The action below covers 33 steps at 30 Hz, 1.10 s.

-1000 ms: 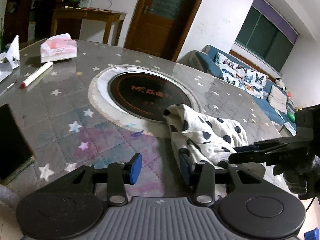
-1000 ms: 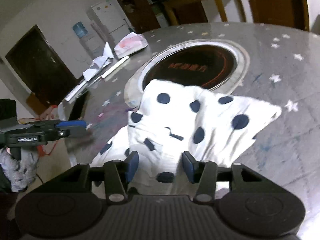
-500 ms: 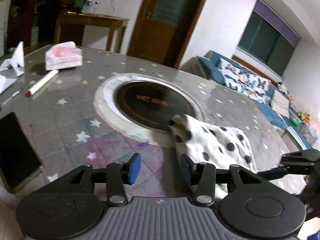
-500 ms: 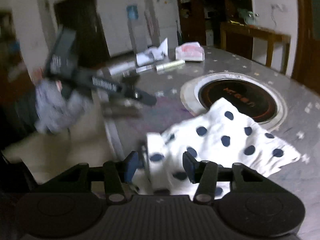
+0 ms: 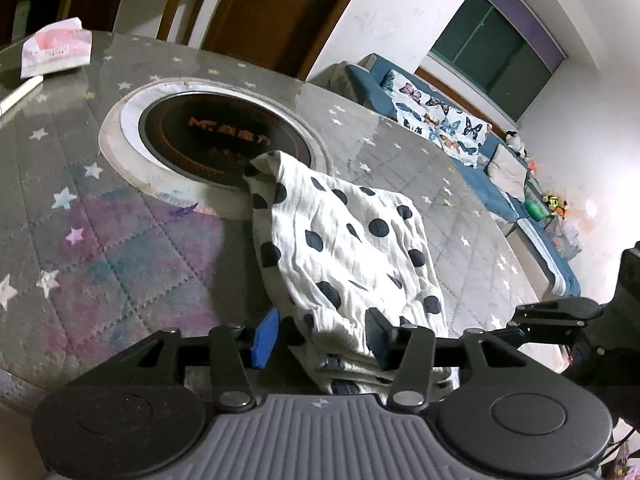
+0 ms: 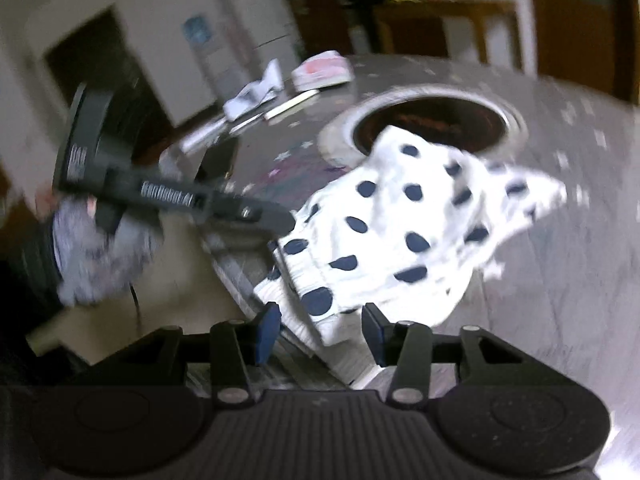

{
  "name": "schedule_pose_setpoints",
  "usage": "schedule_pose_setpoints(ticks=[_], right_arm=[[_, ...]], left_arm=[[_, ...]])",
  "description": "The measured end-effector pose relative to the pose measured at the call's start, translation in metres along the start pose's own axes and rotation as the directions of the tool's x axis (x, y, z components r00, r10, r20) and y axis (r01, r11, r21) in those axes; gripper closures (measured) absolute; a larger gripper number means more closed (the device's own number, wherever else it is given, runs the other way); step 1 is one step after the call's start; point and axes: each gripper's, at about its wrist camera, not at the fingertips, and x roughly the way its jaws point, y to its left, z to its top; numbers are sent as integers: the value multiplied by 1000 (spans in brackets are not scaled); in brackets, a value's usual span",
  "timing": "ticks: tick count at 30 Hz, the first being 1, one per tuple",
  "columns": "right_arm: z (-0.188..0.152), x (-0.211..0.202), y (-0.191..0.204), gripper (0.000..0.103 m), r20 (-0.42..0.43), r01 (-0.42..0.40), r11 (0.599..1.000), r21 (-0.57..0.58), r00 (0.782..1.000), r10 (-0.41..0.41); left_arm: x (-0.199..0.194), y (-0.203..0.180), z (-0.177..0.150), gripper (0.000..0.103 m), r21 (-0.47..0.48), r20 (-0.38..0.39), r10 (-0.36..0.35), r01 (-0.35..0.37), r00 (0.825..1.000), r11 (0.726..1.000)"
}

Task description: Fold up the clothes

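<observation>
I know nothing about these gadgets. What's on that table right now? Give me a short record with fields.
Setting: round table with a starred cover
Garment: white polka-dot cloth, bunched near the table's front edge, far corner over the dark round inset
Left gripper: jaws opening, cloth between them
Right gripper: jaws closing, cloth edge between them, pads not pressing
Other items: tissue pack
Image quality: right view blurred

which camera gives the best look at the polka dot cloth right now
The left wrist view: the cloth is sharp there, its folds and dots clear, lying from the burner rim to the table edge. The right wrist view shows the whole cloth too, but motion blur smears its edges.
</observation>
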Motion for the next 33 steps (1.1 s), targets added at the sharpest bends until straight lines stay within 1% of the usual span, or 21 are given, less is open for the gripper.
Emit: schedule_pose_setpoints(ticks=[4, 5, 8, 10, 13, 14, 18, 22, 25, 26, 29, 30, 33], right_arm=[[-4, 7, -17, 57, -13, -74, 986, 149, 997, 77], [-7, 8, -19, 57, -24, -79, 981, 178, 996, 85], [-13, 10, -23, 56, -38, -71, 974, 213, 996, 81], [-16, 9, -25, 56, -32, -82, 966, 244, 995, 92], [-14, 15, -34, 56, -7, -122, 941, 317, 991, 130], [-14, 17, -38, 56, 0, -134, 927, 349, 990, 143], [-14, 23, -54, 55, 42, -191, 859, 474, 980, 194], [-15, 25, -62, 56, 42, -184, 834, 521, 981, 190], [-20, 26, -67, 56, 39, -185, 805, 563, 980, 197], [-22, 26, -70, 56, 49, -194, 789, 583, 978, 204], [-28, 33, -81, 55, 87, -229, 720, 655, 970, 229], [-29, 36, -82, 55, 90, -231, 705, 671, 969, 231], [-30, 43, -85, 55, 89, -226, 685, 693, 969, 231]], left_arm=[[5, 3, -4, 53, -24, -37, -6, 5, 999, 1000], [6, 5, -4, 53, -36, -46, -10, 9, 999, 999], [6, 9, -5, 53, -64, -53, -25, 22, 998, 998], [5, 10, -4, 53, -78, -54, -33, 29, 998, 997], [6, 7, -3, 52, -79, -60, -44, 39, 997, 996], [6, 6, -3, 53, -81, -61, -51, 46, 997, 996], [4, -2, -4, 53, -75, -64, -70, 66, 995, 995], [-2, -5, -3, 53, -75, -48, -90, 86, 995, 993], [-4, -2, -2, 53, -82, -34, -88, 85, 996, 993], [-3, -3, -2, 53, -74, -41, -82, 78, 996, 994], [3, -8, -7, 55, -51, -66, -63, 60, 996, 997], [4, -9, -9, 56, -50, -67, -61, 58, 996, 997], [2, -14, -10, 55, -21, -59, -55, 53, 997, 998]])
